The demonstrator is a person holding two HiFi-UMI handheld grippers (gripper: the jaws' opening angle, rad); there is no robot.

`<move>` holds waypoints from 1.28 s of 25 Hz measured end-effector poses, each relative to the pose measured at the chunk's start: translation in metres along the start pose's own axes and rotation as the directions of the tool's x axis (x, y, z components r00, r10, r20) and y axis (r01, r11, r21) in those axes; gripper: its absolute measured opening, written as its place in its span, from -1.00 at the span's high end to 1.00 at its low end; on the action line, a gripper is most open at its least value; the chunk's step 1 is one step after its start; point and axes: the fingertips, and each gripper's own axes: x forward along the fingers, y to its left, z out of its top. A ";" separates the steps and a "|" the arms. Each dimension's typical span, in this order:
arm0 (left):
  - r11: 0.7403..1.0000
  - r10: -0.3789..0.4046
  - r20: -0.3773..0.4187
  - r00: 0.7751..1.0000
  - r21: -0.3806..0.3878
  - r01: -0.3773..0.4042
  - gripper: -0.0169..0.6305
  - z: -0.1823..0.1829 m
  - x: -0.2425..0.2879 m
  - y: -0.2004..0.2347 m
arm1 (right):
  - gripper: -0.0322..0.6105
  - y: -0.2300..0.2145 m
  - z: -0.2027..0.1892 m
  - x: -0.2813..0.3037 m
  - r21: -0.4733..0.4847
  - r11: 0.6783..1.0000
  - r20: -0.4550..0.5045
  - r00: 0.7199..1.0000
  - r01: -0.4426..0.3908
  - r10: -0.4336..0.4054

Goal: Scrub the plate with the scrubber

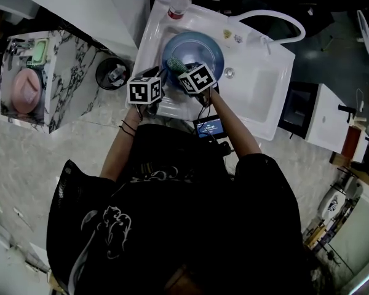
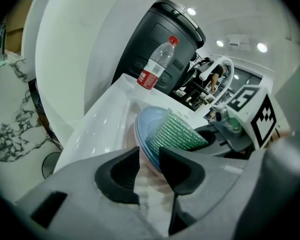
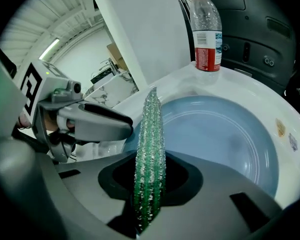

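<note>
A light blue plate point(image 1: 200, 49) stands tilted in the white sink point(image 1: 267, 97). My left gripper point(image 1: 160, 74) is shut on the plate's point(image 2: 149, 125) near rim, which runs down between the jaws; a pinkish edge shows just under the blue one. My right gripper point(image 1: 178, 67) is shut on a green ribbed scrubber point(image 3: 150, 144), held edge-on in front of the plate's point(image 3: 225, 134) inner face. In the left gripper view the scrubber point(image 2: 176, 132) lies against the plate. The two grippers are close together at the plate's near left side.
A water bottle with a red cap point(image 1: 179, 2) stands on the sink's far rim. A white hose point(image 1: 277, 18) loops over the right basin, near a drain point(image 1: 229, 72). A marble counter point(image 1: 71, 91) with a pink plate point(image 1: 24, 91) is to the left, beside a black bin point(image 1: 114, 72).
</note>
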 end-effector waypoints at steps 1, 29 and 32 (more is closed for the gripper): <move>1.000 0.002 0.007 1.000 -0.008 -0.002 0.58 0.002 -0.002 0.002 | 0.62 0.003 -0.003 -0.001 -0.001 1.000 -0.005 1.000 -0.008 0.008; 0.984 0.088 -0.025 0.996 0.156 -0.083 0.58 0.010 0.014 0.006 | 0.62 -0.151 0.021 -0.042 -0.162 0.895 -0.061 0.901 0.415 -0.429; 0.984 0.086 -0.026 0.996 0.158 -0.081 0.58 0.010 0.014 0.005 | 0.62 -0.148 0.017 -0.037 -0.177 0.896 -0.075 0.902 0.407 -0.425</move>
